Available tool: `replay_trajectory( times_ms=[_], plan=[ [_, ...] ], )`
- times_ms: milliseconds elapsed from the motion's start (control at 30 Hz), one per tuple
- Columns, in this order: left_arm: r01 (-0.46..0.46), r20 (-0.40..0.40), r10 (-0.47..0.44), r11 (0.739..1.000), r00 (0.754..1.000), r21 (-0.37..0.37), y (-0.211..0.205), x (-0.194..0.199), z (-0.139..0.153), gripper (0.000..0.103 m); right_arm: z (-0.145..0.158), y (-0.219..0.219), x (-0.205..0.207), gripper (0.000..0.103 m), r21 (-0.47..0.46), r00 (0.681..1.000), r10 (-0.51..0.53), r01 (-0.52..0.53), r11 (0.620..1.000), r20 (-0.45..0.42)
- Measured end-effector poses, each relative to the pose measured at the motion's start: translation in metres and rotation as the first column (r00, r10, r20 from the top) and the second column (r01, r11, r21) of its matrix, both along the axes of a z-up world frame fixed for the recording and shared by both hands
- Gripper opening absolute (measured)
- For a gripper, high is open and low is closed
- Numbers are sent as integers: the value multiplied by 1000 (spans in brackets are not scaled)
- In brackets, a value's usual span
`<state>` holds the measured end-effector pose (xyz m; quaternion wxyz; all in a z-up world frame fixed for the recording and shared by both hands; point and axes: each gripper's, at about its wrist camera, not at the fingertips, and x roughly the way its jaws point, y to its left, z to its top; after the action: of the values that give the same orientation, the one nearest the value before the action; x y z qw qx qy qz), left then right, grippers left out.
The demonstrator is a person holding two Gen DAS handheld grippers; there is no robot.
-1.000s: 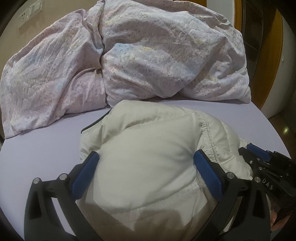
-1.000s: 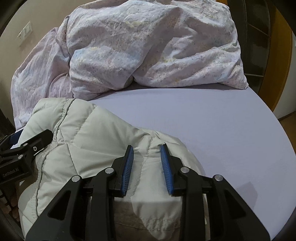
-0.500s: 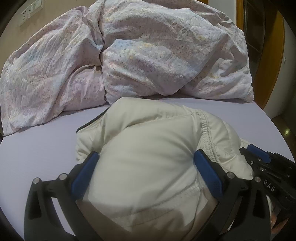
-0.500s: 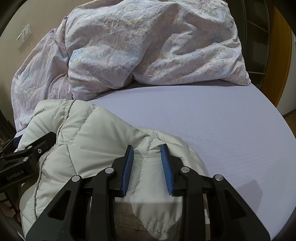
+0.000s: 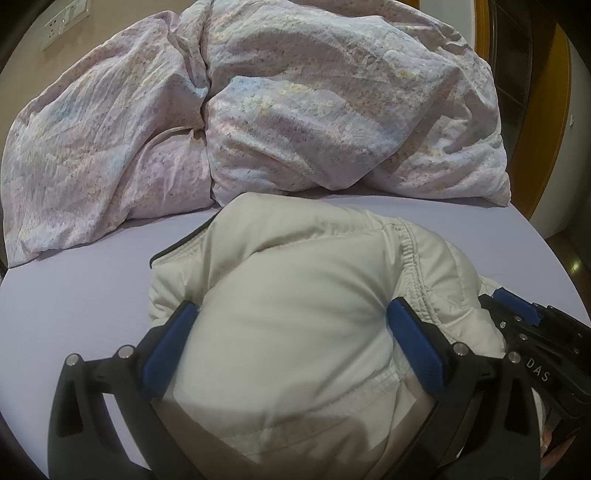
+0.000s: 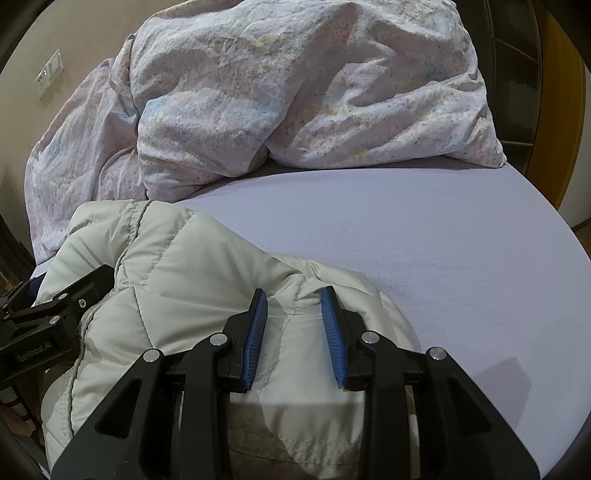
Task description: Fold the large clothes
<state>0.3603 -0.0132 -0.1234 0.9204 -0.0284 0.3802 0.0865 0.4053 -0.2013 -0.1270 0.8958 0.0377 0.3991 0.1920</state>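
Lettering first: reading "GenRobot.AI", small and tilted, at the far left of the right wrist view, along the black body of the left gripper (image 5: pixel 291 306). Reading "DAS" in white at the far right of the left wrist view, on the right gripper (image 6: pixel 293 293) – possibly the tail of a longer word, with whatever precedes it cut off. Finding no brand tag or print on the jacket (image 5: pixel 314 258) itself.

Losing the near hem of the jacket under the black gripper frames in both views. Losing its far left side behind the left gripper in the right wrist view. Failing to make out sleeves, hood or a full zip line, with only a dark edge showing at the upper left of the bundle. Catching a pale switch plate (image 5: pixel 62 22) on the wall, too distorted for detail.

Lying bunched at the near edge of the lilac sheet (image 6: pixel 424 240), just in front of the crumpled floral duvet (image 5: pixel 332 110): off-white, puffy, quilted, with puckered stitching along the seams. Bulging up between the wide-spread blue pads of the left gripper, both pressing into the thick wad. Being pinched by the right gripper, jaws narrow, around one raised ridge of fabric at the right end.
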Motion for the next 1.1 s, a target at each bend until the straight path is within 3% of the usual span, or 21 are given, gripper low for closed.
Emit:
replay_trajectory(
  times_ms=[633,833,933,1000,1100],
  plan=[
    [-7,-2,7,1000,1000,-1,1,2,-1,101,-2,1,2,33,5,1000,-1,1,1000,-6],
    [-9,-40,9,1000,999,1,3,8,2,101,2,13,4,33,-98,1000,11,-14,995,-29],
    [-3,-87,1,1000,996,-23,6,6,13,101,14,18,7,34,-156,996,3,-17,988,-93],
    [-1,-94,-4,998,996,-55,11,-4,25,101,26,9,7,42,-103,989,6,-21,994,-149],
    [3,-86,-13,994,996,-112,24,-26,40,101,42,-13,0,76,-1,982,6,-6,1000,-190]
  ],
)
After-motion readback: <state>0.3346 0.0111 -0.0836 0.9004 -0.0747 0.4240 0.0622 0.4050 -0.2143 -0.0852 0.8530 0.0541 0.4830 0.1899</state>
